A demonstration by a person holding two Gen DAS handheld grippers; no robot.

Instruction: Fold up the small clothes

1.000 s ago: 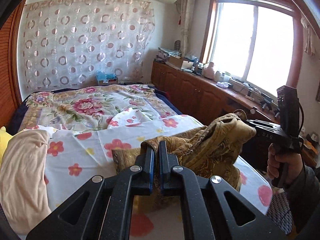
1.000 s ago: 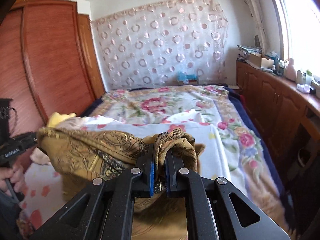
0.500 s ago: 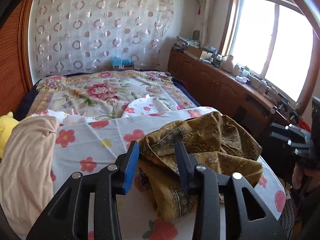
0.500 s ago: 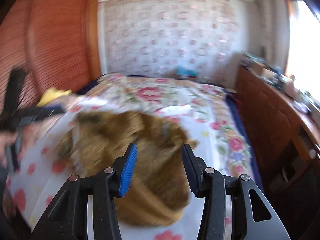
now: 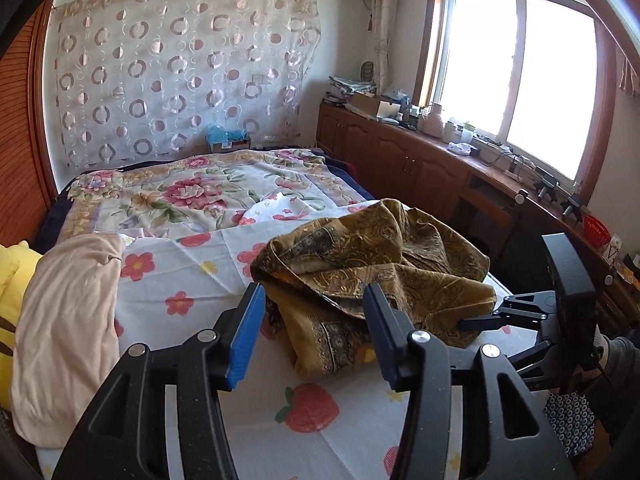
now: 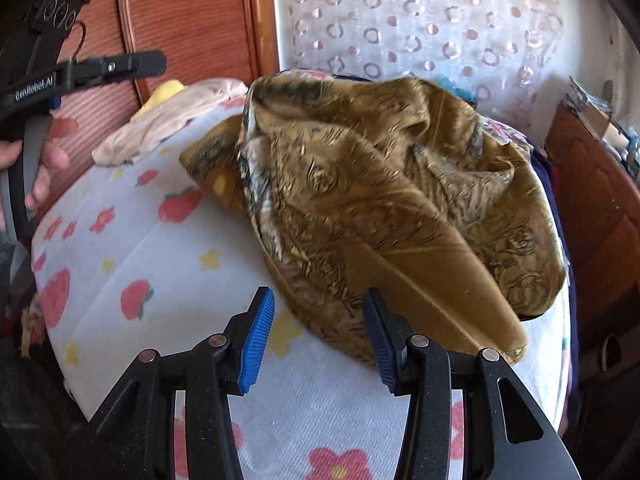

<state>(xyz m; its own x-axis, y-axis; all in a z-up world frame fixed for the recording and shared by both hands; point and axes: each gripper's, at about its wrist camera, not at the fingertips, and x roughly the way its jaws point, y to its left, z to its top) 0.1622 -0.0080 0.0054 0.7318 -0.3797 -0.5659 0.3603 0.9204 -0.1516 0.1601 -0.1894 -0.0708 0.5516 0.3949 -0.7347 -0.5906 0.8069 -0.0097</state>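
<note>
A brown-gold patterned garment (image 5: 380, 264) lies crumpled in a heap on the white flower-print sheet (image 5: 180, 280) near the bed's front edge. My left gripper (image 5: 314, 296) hovers just in front of the heap. Its jaws are opening, and the blue pads touch no cloth. In the right wrist view the same garment (image 6: 380, 184) fills the middle. My right gripper (image 6: 318, 300) stands open at its near edge, with cloth showing between the fingertips but not pinched. The right gripper (image 5: 472, 322) appears at the heap's right side. The left gripper (image 6: 152, 64) shows at upper left, held by a hand (image 6: 48, 160).
A peach garment (image 5: 68, 320) and a yellow plush toy (image 5: 12, 272) lie on the bed's left side. A floral quilt (image 5: 192, 192) covers the far half. Wooden cabinets (image 5: 420, 168) run under the window on the right. A wooden wardrobe (image 6: 192, 20) stands on the left.
Both grippers were shut on the brown-gold garment and held it up. Both have opened, and the garment has dropped onto the sheet. The right gripper has swung down towards its near edge.
</note>
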